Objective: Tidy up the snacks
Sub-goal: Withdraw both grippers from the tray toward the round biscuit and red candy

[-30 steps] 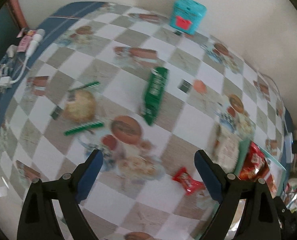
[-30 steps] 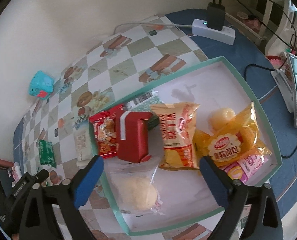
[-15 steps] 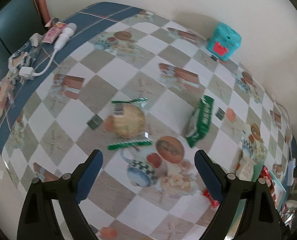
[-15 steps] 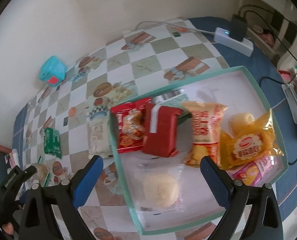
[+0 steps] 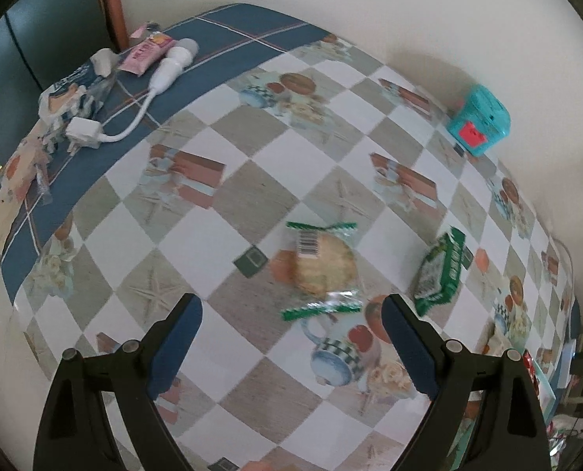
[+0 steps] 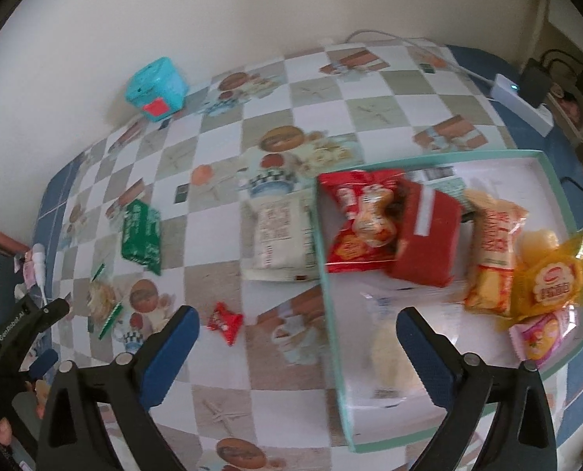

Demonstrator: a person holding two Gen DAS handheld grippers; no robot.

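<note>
We hold our left gripper (image 5: 291, 327) above the checkered tablecloth (image 5: 228, 212) with its jaws spread wide and nothing between them; just ahead of the fingertips lies a round cookie in a clear wrapper with green ends (image 5: 322, 267), and beside it to the right a green snack pack (image 5: 442, 271). A teal box with a red label (image 5: 477, 125) stands near the wall, and a white cable with a plug (image 5: 134, 90) lies on the blue border of the cloth at the far left. Our right gripper (image 6: 297, 337) is likewise wide open and empty, hovering over the near edge of a teal-rimmed tray (image 6: 332, 314). Inside the tray we see a red snack bag (image 6: 354, 231), a red box (image 6: 428, 243), an orange-and-white packet (image 6: 491, 259), a yellow bread bag (image 6: 554, 278), a pink packet (image 6: 542, 331) and a blurred pale bun in clear wrap (image 6: 389, 357). Outside the tray, touching its left wall, lies a white packet (image 6: 277, 245); a small red candy (image 6: 224, 322) rests on the cloth near our right gripper's left finger (image 6: 169, 353). A white power strip (image 6: 523, 104) sits at the far right
</note>
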